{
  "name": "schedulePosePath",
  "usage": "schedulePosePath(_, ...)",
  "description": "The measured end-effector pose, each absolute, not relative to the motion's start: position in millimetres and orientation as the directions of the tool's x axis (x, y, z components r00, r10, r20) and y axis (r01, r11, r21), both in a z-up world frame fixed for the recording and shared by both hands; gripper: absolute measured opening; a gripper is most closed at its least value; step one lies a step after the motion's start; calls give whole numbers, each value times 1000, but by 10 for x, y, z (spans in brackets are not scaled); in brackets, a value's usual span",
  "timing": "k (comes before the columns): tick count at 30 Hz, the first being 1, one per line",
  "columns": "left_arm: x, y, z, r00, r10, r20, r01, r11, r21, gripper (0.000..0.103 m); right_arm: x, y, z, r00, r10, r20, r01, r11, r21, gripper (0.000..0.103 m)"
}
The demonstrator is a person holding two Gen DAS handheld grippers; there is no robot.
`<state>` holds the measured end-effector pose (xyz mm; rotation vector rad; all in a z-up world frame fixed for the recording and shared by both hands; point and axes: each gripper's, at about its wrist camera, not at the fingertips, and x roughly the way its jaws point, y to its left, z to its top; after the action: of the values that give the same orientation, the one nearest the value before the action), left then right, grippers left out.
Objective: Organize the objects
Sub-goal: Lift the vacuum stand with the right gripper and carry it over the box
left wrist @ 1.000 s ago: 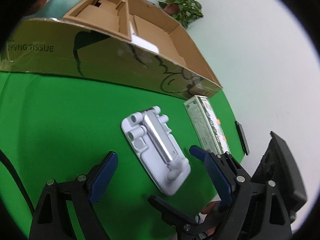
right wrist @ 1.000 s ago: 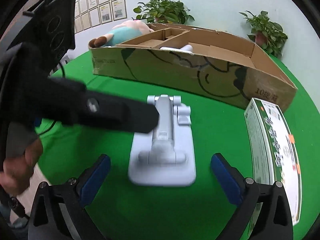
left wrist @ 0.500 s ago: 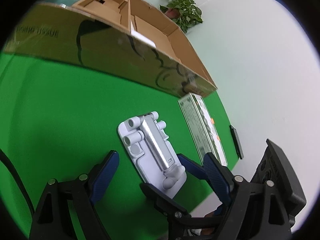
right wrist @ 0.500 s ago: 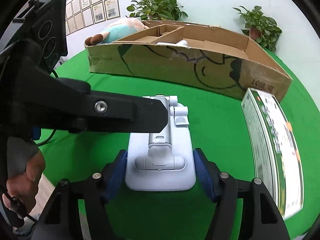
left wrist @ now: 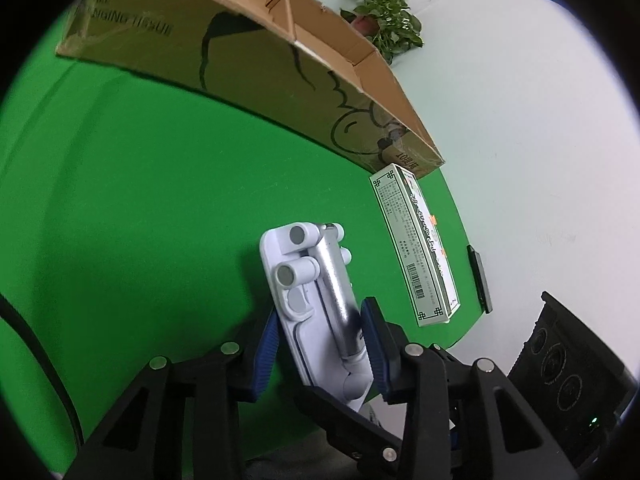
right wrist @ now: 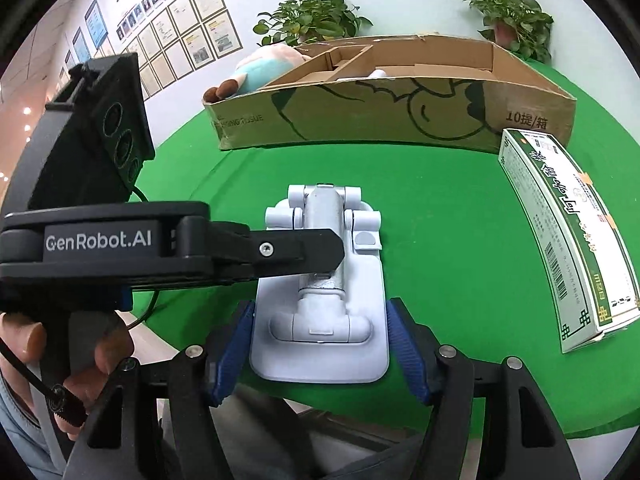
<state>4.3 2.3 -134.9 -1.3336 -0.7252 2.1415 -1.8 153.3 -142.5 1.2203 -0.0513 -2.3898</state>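
Note:
A white folding phone stand (right wrist: 320,304) with a silver arm is held above the green table (right wrist: 440,248) near its front edge. My right gripper (right wrist: 320,352) is shut on the stand's base, one blue pad on each long side. My left gripper (left wrist: 320,344) is shut across the stand (left wrist: 316,304) too, from the left; in the right wrist view one of its black fingers (right wrist: 296,250) lies over the silver arm. A long cardboard box (right wrist: 392,96) stands at the back of the table, also in the left wrist view (left wrist: 256,52).
A green and white carton (right wrist: 568,236) lies flat at the right, also in the left wrist view (left wrist: 416,248). A plush toy (right wrist: 264,68) lies behind the box. Potted plants (right wrist: 316,16) stand at the wall. A dark flat object (left wrist: 480,276) is by the table's right edge.
My left gripper closed on the stand from wide open. Both grippers now hold it, and it has lifted and tilted off the table.

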Motion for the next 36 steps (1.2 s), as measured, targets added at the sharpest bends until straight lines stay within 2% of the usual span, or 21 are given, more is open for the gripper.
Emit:
schedulePosePath(6, 88, 59, -1014, -429, 674, -601, -234, -726, -647, 33, 101, 1495, -1233, -580, -392, -714, 374, -907, 195, 63)
schedulePosePath(13, -23, 204, -318, -512, 659, -551, -380, -749, -543, 33, -31, 1486, -670, -718, -367, -591, 356, -924, 141, 62)
schedulePosePath(19, -174, 310, 64, -543, 662, -516, -453, -749, -484, 33, -74, 1567, -290, -779, -341, -526, 334, -936, 112, 62)
schedulePosePath(25, -406, 379, 250, -542, 671, -506, -480, -741, -469, 33, -347, 1569, -70, -801, -313, -510, 307, -947, 98, 62)
schedulePosePath(36, -1390, 544, 739, -519, 675, -525, -486, -738, -468, 32, -1446, 1610, 617, -759, -285, -585, 305, -950, 68, 62)
